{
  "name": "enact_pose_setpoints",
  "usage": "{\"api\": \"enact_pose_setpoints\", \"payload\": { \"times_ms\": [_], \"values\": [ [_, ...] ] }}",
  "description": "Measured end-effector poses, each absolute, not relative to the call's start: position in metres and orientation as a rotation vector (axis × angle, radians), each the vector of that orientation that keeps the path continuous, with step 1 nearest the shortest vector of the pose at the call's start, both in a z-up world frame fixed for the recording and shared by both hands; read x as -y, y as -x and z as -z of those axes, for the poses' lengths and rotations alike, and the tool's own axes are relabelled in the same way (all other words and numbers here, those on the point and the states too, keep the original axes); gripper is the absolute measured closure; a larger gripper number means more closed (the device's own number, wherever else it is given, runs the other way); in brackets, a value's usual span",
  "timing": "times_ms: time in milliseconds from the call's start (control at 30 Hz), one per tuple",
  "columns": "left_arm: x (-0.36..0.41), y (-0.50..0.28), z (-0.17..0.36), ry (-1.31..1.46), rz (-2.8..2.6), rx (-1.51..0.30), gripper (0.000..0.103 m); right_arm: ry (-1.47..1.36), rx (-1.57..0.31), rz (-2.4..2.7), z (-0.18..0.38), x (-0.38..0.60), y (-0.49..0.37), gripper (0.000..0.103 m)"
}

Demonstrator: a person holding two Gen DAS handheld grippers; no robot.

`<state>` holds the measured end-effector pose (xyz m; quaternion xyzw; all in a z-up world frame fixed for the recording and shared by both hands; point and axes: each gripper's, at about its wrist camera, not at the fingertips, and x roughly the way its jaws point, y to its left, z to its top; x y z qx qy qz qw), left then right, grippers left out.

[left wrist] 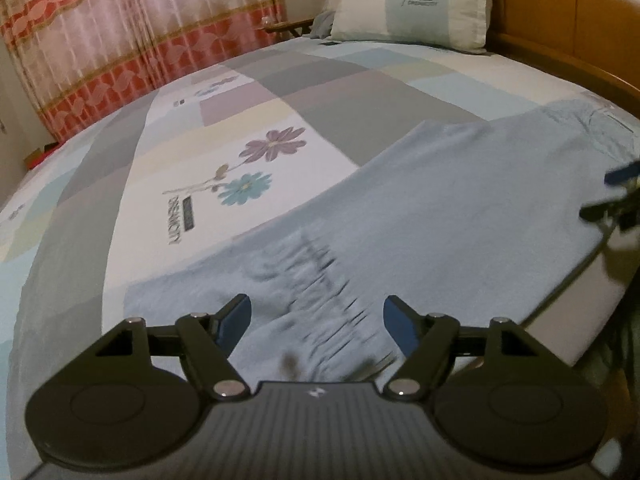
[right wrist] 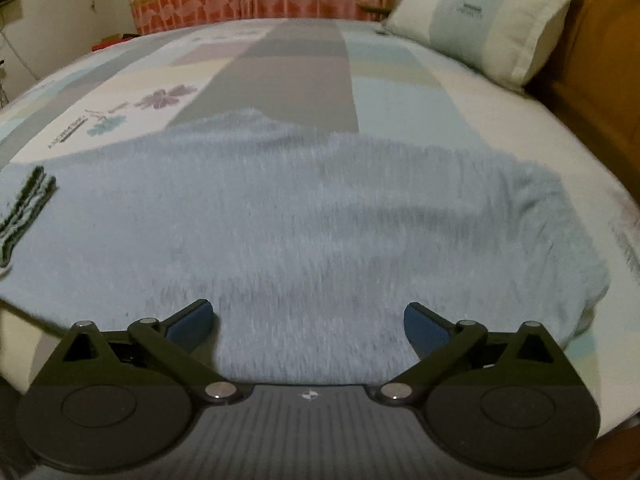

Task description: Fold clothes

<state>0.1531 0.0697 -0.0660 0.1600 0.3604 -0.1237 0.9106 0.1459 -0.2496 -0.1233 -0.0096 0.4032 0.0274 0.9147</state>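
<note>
A: Which step are we on?

B: I am judging it as between folds. The left gripper (left wrist: 316, 320) and right gripper (right wrist: 308, 320) are both hanging released, grasping nothing; the light-blue garment (right wrist: 320, 208) is lying flat just ahead of both jaws.

A: Next move?

B: Probably pinching an edge. Beyond the jaws, the bedsheet (left wrist: 320, 80) print is showing lettering I cannot read reliably.

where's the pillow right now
In both wrist views the pillow sits at the top right, at the head of the bed against the wooden headboard.
</note>
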Motion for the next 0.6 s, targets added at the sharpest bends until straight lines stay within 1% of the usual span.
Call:
{"api": "enact_pose_setpoints", "payload": {
  "times_ms": [100, 367, 500, 600],
  "values": [
    [-0.049, -0.157, 0.062, -0.335, 0.275, -0.724, 0.024, 0.006, -0.796, -0.076, 0.126, 0.256, -0.135, 0.0],
    [0.007, -0.161, 0.067, -0.284, 0.33, -0.728, 0.022, 0.029, -0.721, -0.165, 0.128, 0.269, -0.116, 0.0],
    [0.029, -0.159, 0.078, -0.267, 0.345, -0.763, 0.022, 0.01, -0.678, -0.12, 0.11, 0.283, -0.112, 0.0],
    [0.042, -0.162, 0.087, -0.267, 0.356, -0.791, 0.022, -0.019, -0.595, -0.058, 0.098, 0.305, -0.112, 0.0]
  ]
}}
